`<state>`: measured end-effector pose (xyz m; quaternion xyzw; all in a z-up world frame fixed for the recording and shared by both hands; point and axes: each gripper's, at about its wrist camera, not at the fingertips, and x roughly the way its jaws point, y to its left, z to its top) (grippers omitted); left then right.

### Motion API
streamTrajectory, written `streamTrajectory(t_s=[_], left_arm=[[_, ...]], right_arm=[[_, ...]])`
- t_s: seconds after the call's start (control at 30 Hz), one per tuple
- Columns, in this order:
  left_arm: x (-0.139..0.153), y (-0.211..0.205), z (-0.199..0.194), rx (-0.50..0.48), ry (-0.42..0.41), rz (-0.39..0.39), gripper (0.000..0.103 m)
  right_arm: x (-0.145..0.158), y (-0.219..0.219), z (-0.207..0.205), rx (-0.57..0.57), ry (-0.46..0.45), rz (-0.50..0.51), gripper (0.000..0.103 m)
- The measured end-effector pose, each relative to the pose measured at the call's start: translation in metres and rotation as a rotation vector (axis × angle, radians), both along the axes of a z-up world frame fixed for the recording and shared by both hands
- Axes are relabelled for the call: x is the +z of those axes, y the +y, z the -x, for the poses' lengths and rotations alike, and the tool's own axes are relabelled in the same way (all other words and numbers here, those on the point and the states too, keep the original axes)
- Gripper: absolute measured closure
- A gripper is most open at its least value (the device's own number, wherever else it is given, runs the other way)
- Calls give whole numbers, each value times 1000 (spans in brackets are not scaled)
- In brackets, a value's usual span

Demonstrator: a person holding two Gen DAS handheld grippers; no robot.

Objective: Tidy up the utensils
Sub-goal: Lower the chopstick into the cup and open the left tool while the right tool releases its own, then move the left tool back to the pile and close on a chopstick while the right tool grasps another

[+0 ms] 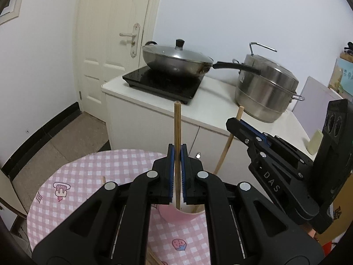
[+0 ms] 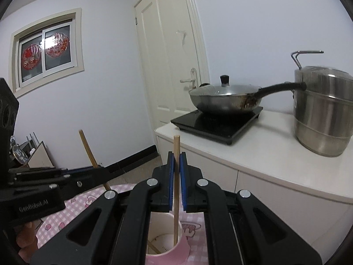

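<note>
1. The left gripper (image 1: 177,154) is clamping an upright wooden chopstick (image 1: 177,132) between its blue pads, jaws closed down to the stick's width.
2. That chopstick's lower end is reaching into the mouth of a pink paper cup (image 1: 176,217) standing on the round bench (image 1: 88,176), which is wearing a pink checked cloth.
3. The right gripper (image 2: 176,161) is pinching a second chopstick (image 2: 176,176) the same way, nearly vertical, jaws closed tight on it.
4. In the right wrist view, the second chopstick's tip is sitting inside the cup's white interior, close to its right wall; whether it is touching the bottom I cannot tell.
5. A thin stick (image 2: 153,247) is already leaning inside the cup at a slant.
6. The two grippers are meeting over the cup from either side, each appearing in the other's camera, each holding its stick above the rim.
7. More sticks (image 1: 152,259) are lying on the cloth at the near edge of the left view.
8. Behind, a white cabinet (image 1: 141,121) is carrying a black hob (image 1: 163,84) with a lidded wok (image 1: 176,59) and a steel steamer pot (image 1: 264,88).
9. A white door (image 1: 110,44) is standing shut in the corner.
</note>
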<state>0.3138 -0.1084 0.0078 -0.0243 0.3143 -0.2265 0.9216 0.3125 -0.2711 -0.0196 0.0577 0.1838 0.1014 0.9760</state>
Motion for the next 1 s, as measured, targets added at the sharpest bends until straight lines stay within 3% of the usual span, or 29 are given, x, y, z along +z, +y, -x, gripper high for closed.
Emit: streamTrajectory(t_s=[0.3, 0.37, 0.43, 0.57, 0.6, 0.63, 0.7, 1.0], left_arm=[[1, 2, 3, -17, 32, -13, 97], [2, 3, 5, -17, 33, -18, 96], [4, 3, 8, -17, 31, -23, 96], [8, 4, 16, -28, 22, -27, 96], [10, 4, 18, -29, 19, -30, 88], [11, 5, 21, -31, 16, -31, 69], [15, 7, 29, -9, -9, -25, 43], [26, 26, 56, -4, -66, -57, 43]], right_arm=[[5, -1, 15, -9, 23, 0, 98], [7, -1, 19, -8, 31, 0, 93], [9, 0, 23, -11, 35, 7, 81], [14, 1, 32, -16, 37, 14, 75], [15, 1, 35, -16, 40, 14, 71], [16, 2, 37, -15, 42, 15, 70], [18, 4, 42, -12, 44, 20, 70], [24, 9, 68, -2, 51, 27, 67]])
